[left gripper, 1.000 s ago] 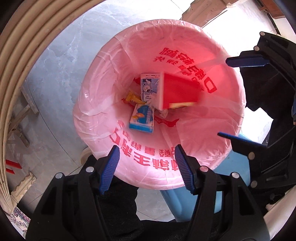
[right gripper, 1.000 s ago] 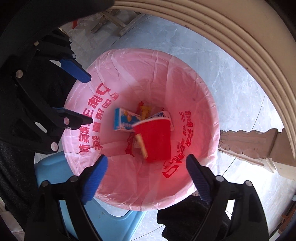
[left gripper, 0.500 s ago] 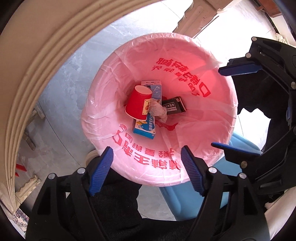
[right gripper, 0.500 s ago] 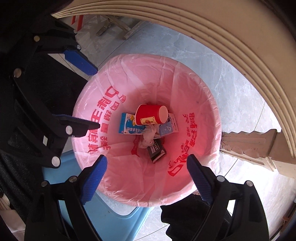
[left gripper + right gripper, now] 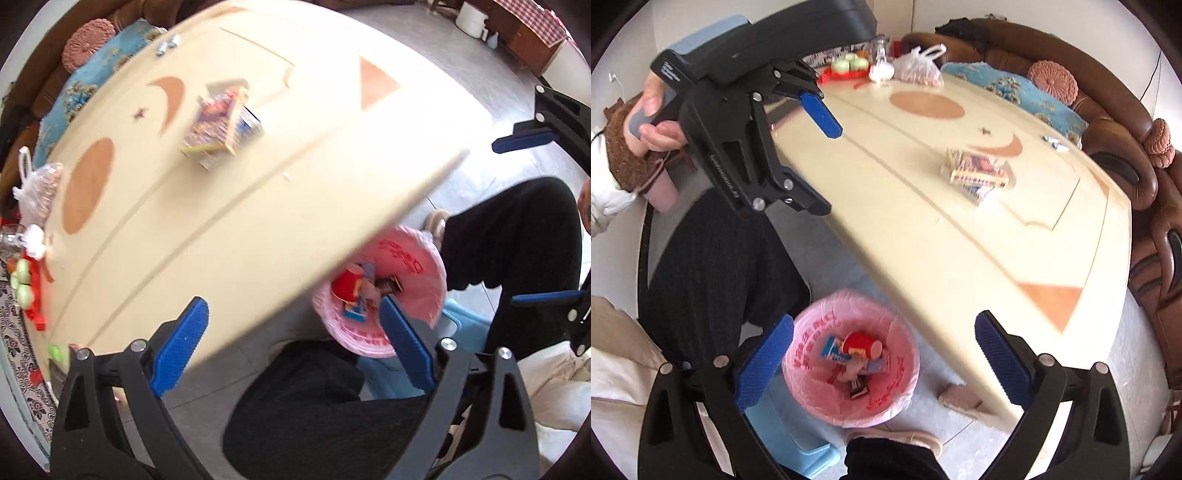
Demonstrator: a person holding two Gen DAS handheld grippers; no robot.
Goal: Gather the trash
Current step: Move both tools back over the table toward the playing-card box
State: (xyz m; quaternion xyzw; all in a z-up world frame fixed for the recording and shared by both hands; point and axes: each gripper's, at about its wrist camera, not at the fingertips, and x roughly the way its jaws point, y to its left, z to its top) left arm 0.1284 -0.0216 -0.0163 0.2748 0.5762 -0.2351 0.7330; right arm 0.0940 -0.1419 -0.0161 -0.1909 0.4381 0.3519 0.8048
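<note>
The bin (image 5: pixel 849 358), lined with a pink bag, stands on the floor beside the table (image 5: pixel 923 206) and the person's legs. Inside it lie a red cup (image 5: pixel 858 347), small cartons and a dark packet. A second ago both cameras looked straight down into the bin from close above, with the cup tumbling in; half a second ago it had settled on its side. Now both views have swung up and away, so the tabletop fills much of each picture and the bin looks small and low. This suggests the drop is finished and the grippers are heading back for more. A wooden rack of packets (image 5: pixel 977 171) sits mid-table.

The left gripper (image 5: pixel 291 347) is spread wide and empty, touching nothing. The right gripper (image 5: pixel 886 363) is likewise wide apart, holding nothing.
</note>
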